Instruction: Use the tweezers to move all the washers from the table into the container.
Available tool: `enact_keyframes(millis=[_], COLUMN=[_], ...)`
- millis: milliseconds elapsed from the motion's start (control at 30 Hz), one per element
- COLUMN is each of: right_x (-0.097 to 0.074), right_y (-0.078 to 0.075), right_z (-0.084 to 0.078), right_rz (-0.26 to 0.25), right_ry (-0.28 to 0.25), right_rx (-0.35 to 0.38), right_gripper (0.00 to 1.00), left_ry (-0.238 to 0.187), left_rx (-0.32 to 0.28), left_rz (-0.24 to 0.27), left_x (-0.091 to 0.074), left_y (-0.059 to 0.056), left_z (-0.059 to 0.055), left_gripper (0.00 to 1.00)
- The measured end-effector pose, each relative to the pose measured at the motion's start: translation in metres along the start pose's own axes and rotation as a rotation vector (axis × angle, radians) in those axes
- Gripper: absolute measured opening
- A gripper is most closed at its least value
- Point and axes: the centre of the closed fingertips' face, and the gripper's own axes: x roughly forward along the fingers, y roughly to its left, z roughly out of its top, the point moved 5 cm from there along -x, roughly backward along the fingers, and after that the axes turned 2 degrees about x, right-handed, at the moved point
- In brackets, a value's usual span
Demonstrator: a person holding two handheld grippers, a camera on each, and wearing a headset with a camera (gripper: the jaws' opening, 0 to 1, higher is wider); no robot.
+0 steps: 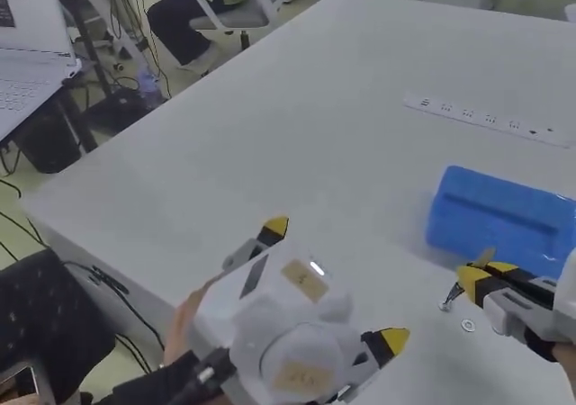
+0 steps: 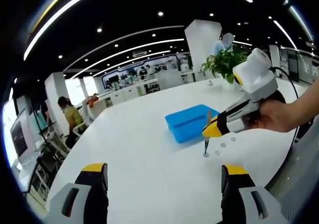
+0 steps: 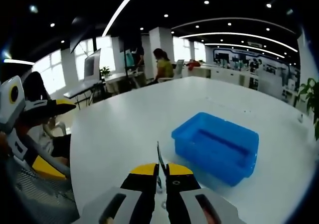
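Note:
A blue rectangular container (image 1: 504, 216) sits on the white table (image 1: 297, 144) at the right. My right gripper (image 1: 474, 279) is just in front of it, shut on thin tweezers (image 1: 450, 299) that point down at the table. A small washer (image 1: 467, 324) lies beside the tweezer tips. In the left gripper view, a few washers (image 2: 223, 145) lie close to the tweezers (image 2: 206, 147) and the container (image 2: 192, 122). My left gripper (image 1: 333, 283) hovers near the table's front edge, open, with nothing between its jaws. In the right gripper view, the tweezers (image 3: 160, 164) stick out between the shut jaws towards the container (image 3: 217, 147).
A white power strip (image 1: 486, 117) lies on the far right of the table. Off the table's left edge stand an office chair (image 1: 229, 9), a laptop (image 1: 27, 45) and loose cables on the floor. A person sits at a far desk (image 3: 162, 64).

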Motion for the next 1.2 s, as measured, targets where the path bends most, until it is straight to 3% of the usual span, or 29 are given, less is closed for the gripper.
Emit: enact_keyframes(millis=[267,1200], right_x=[0.0002,0.0006], right_y=[0.0024,-0.0030], right_z=[-0.0017,-0.0025], right_rz=[0.009,0.012], right_ry=[0.003,0.049], right_rx=[-0.057,-0.091], right_gripper=[0.02,0.01], left_ry=[0.004,0.014], left_rx=[0.001,0.007], left_rz=[0.003,0.009], left_x=[0.0004,0.0012], left_y=[0.0004,0.0009], left_z=[-0.0007,-0.0018], left_gripper=[0.97,0.96])
